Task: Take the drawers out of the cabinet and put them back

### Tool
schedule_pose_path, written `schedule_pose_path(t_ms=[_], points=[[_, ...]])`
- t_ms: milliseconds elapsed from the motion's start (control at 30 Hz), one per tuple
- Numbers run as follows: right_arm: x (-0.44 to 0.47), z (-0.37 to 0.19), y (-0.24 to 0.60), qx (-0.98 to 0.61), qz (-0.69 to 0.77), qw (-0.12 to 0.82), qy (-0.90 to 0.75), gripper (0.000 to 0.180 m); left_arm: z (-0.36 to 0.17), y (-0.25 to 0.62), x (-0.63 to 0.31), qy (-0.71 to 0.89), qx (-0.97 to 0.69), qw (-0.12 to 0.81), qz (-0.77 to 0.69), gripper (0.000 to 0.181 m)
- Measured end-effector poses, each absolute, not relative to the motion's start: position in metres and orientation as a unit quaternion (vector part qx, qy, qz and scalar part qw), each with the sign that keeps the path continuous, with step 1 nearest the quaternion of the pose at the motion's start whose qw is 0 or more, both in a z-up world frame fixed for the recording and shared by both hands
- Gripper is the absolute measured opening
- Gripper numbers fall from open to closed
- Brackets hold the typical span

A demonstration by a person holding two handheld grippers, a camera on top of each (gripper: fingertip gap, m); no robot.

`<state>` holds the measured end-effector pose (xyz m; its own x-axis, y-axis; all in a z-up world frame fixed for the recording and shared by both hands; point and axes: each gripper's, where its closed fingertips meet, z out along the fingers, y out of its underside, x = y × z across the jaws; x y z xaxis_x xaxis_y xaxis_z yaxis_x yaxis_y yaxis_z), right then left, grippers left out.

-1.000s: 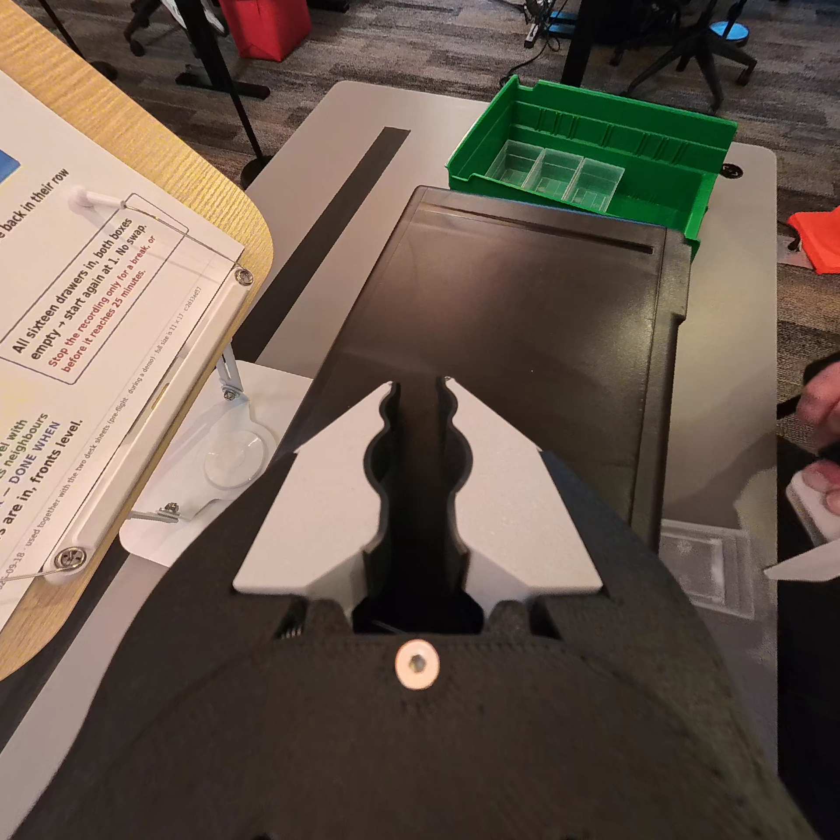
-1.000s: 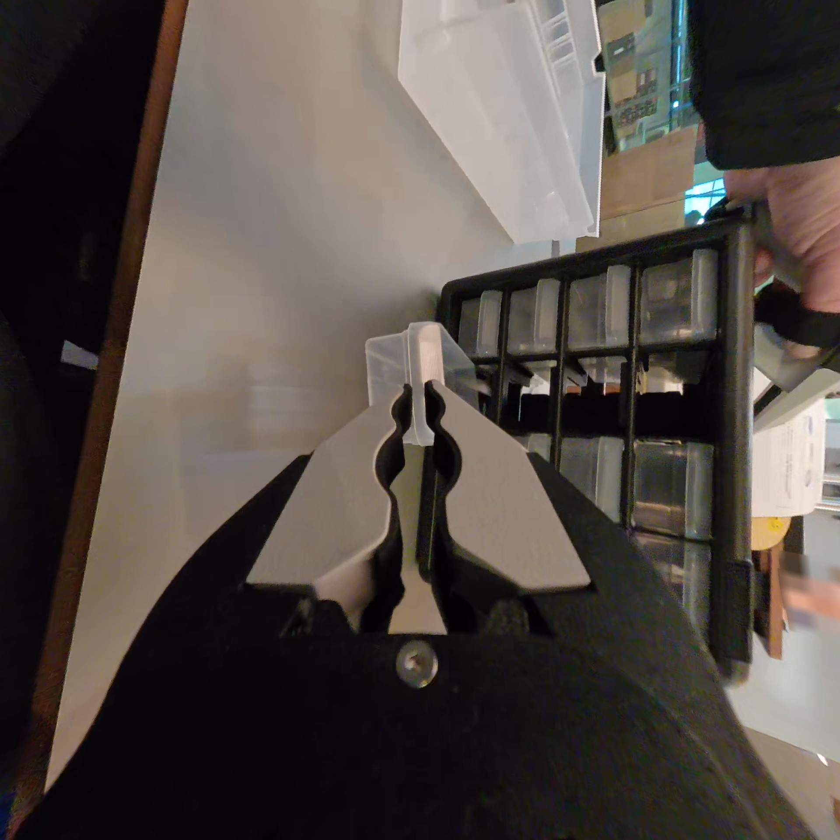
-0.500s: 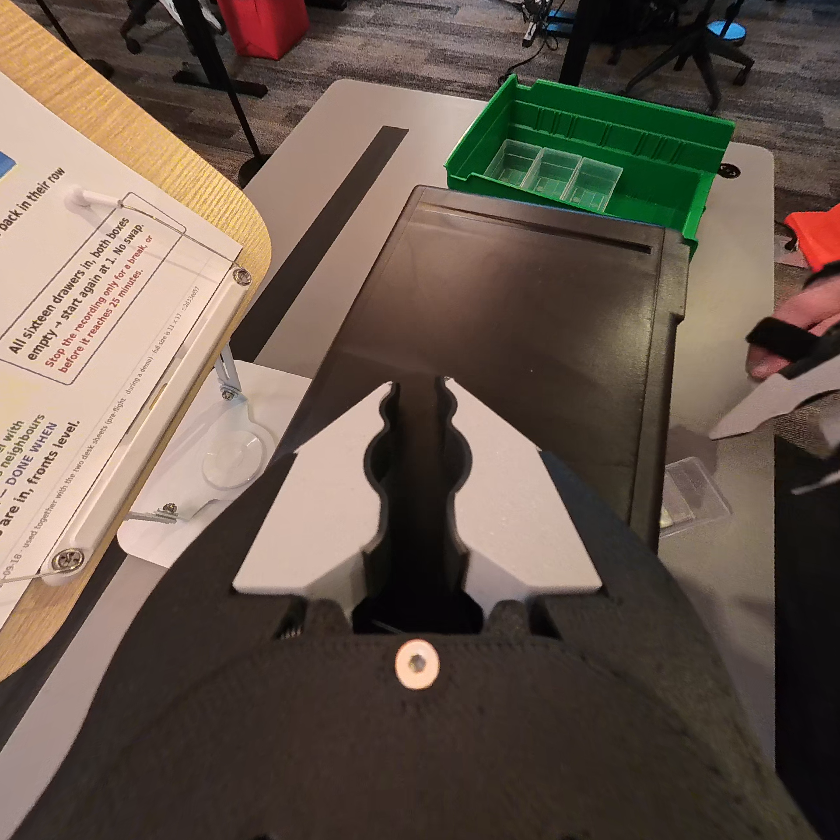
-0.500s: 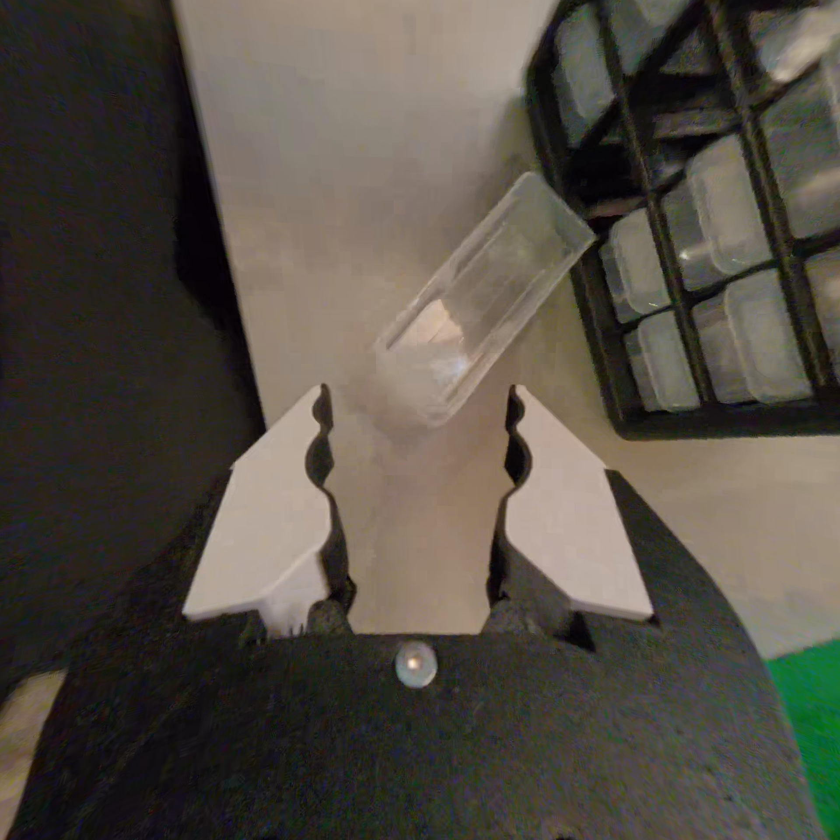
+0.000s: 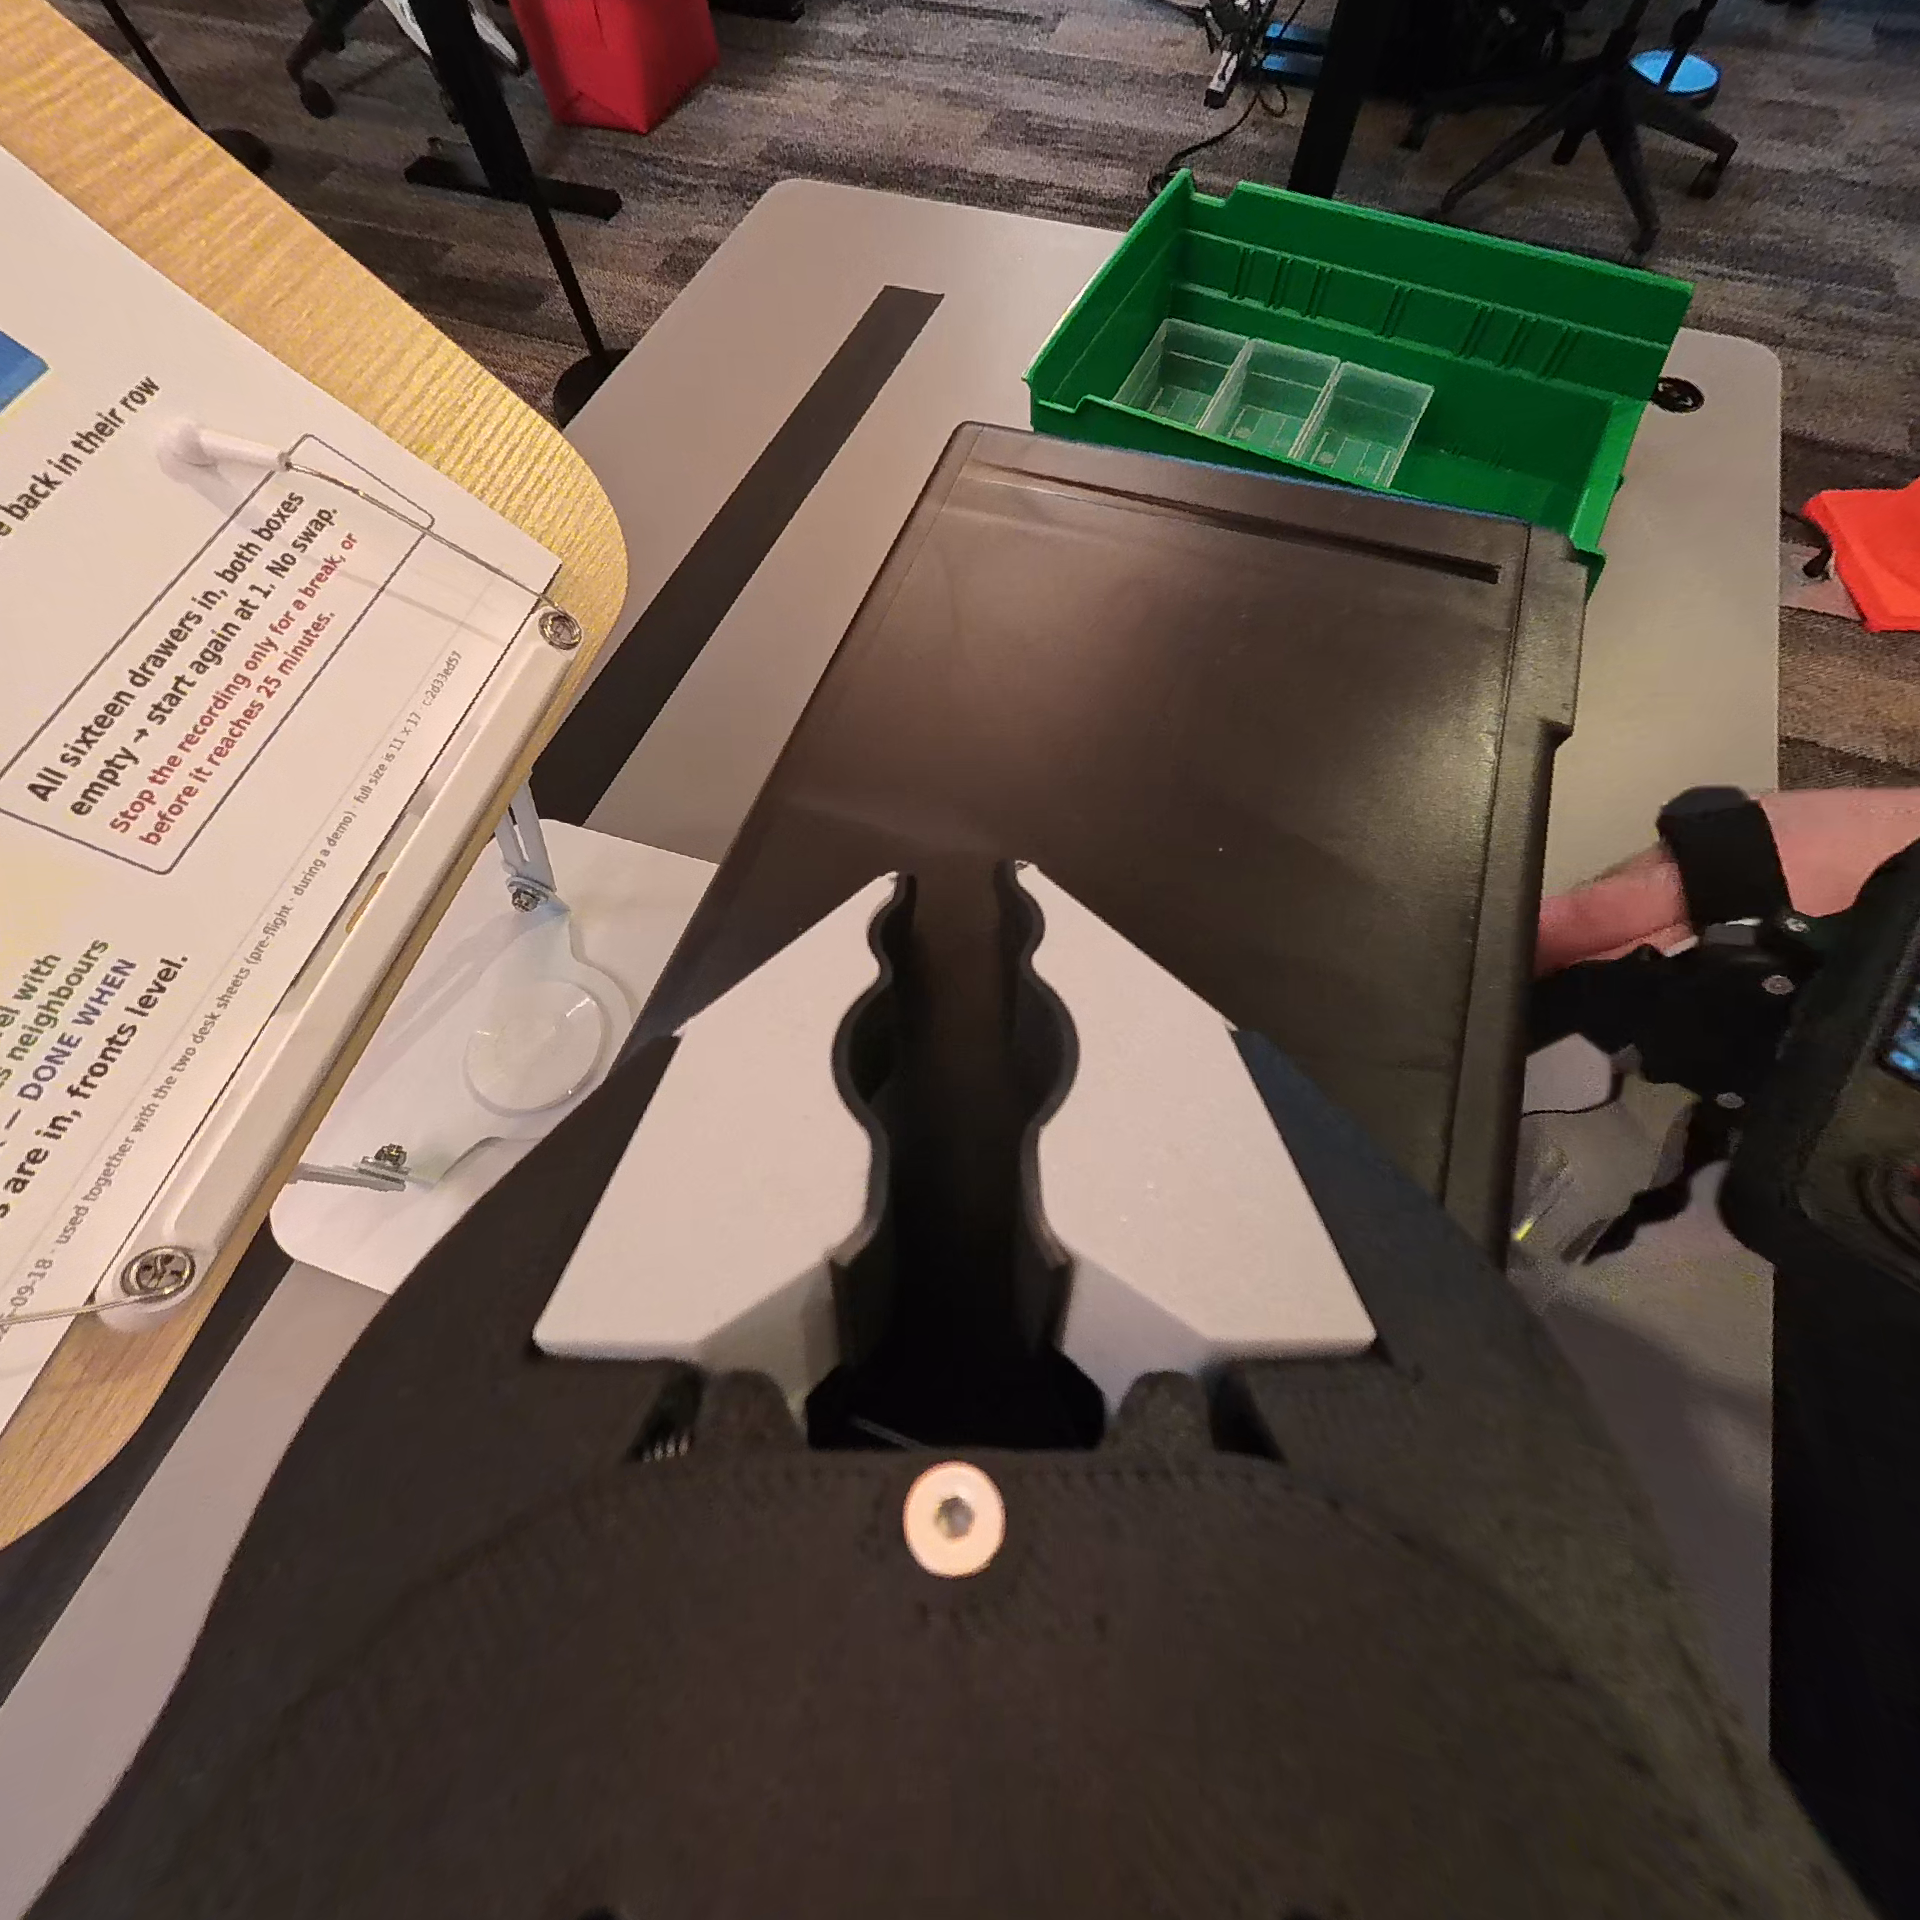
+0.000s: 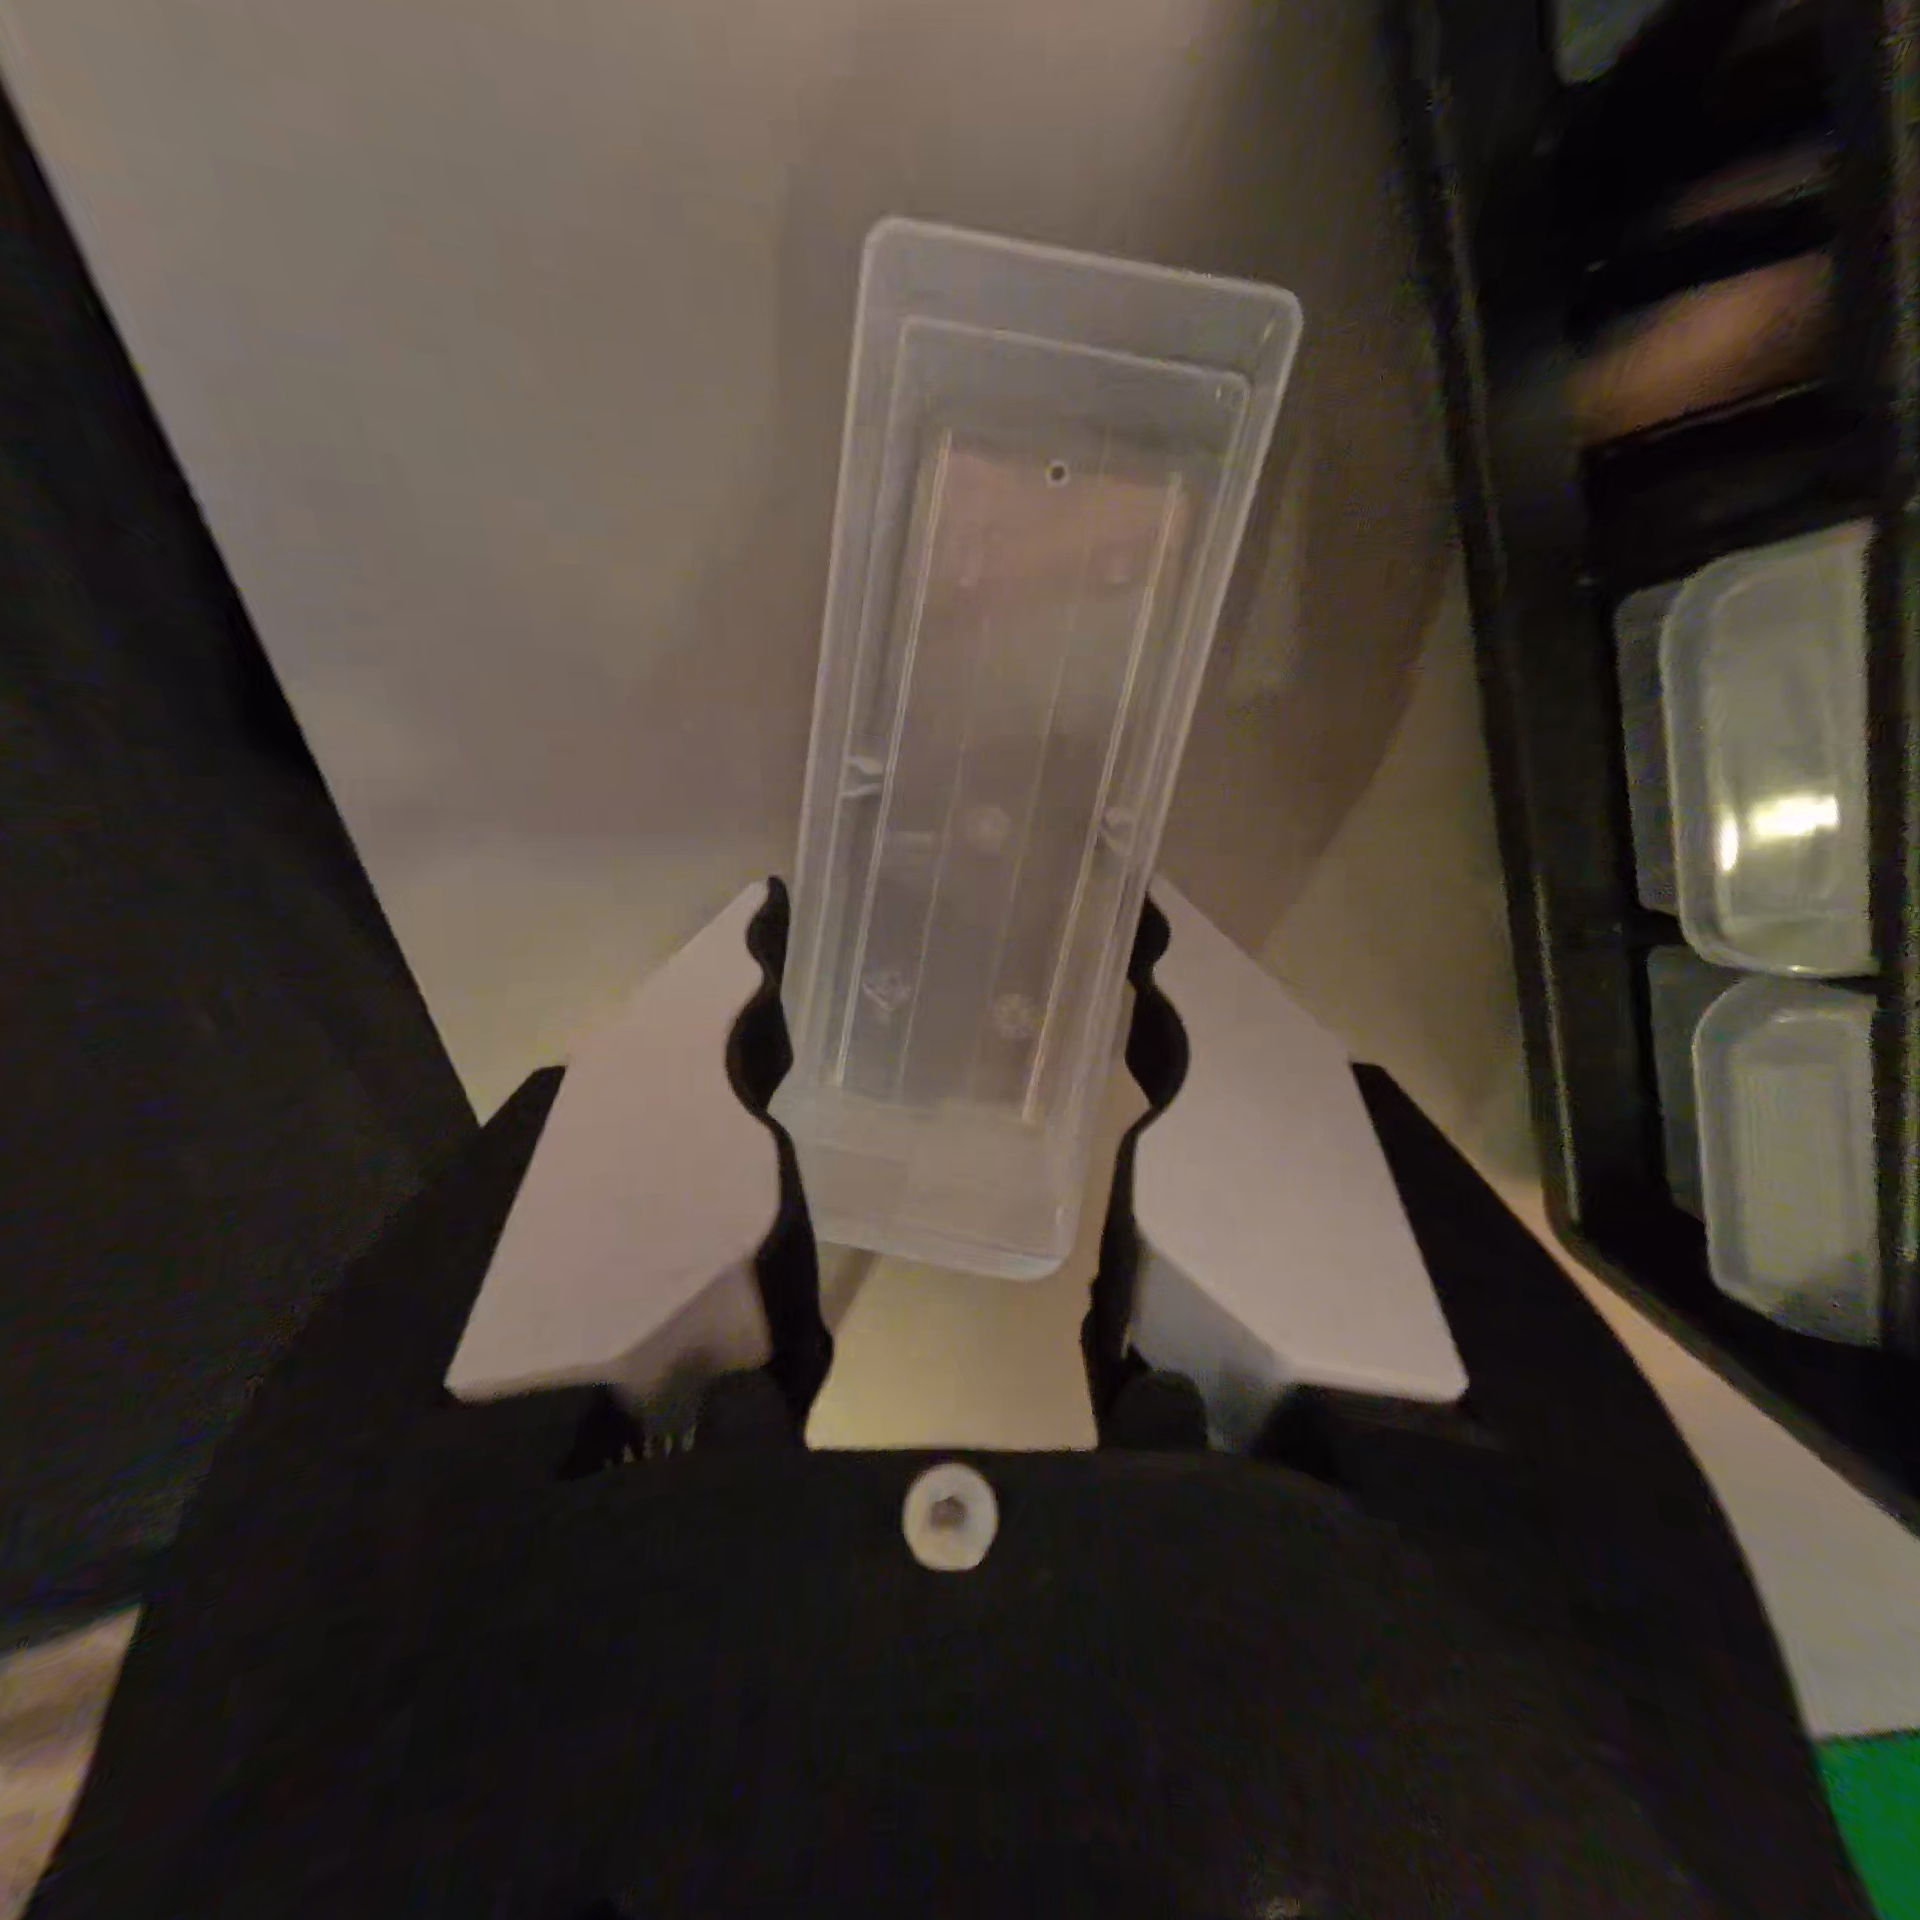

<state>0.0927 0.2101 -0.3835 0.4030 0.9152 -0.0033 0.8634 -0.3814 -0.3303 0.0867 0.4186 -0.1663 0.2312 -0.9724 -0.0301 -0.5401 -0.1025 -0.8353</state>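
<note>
The black cabinet (image 5: 1195,707) lies under my left gripper (image 5: 954,873), whose jaws stand a narrow gap apart with black cabinet plastic between them. In the right wrist view, a clear plastic drawer (image 6: 1039,675) lies lengthwise on the pale table (image 6: 520,520). Its near end sits between the fingers of my right gripper (image 6: 961,894), which press on both long sides. The cabinet front (image 6: 1496,727) is at the right, with clear drawers (image 6: 1766,779) in its slots. The right gripper and the hand holding it (image 5: 1766,1039) show beside the cabinet in the left wrist view.
A green bin (image 5: 1455,301) behind the cabinet holds three clear drawers (image 5: 1278,410). A printed sheet (image 5: 208,675) on a wooden stand is at the left. A black strip (image 5: 727,582) runs along the grey table. Office chairs and a red box stand on the carpet beyond.
My right gripper let go of the drawer's handle, swung round and opened over the drawer on the table. It now has its fingers closed on the drawer's sides. The left gripper stayed put.
</note>
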Motion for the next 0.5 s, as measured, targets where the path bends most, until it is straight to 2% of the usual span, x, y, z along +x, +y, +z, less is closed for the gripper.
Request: schedule_pose_path(t_ms=[200,300,367,500], points=[[0.131,-0.383,0.199,-0.783,-0.003,0.070,-0.618,0.067,-0.166,0.418,0.087,0.552,-0.685,0.381,-0.284,0.015],[0.122,-0.386,0.198,-0.779,-0.001,0.073,-0.622,0.079,-0.166,0.418,0.087,0.552,-0.685,0.381,-0.284,0.015],[0.119,-0.389,0.197,-0.774,-0.004,0.069,-0.629,0.065,-0.166,0.418,0.087,0.552,-0.685,0.381,-0.284,0.015],[0.122,-0.382,0.191,-0.762,0.004,0.078,-0.643,0.061,-0.166,0.418,0.087,0.552,-0.685,0.382,-0.284,0.015]])
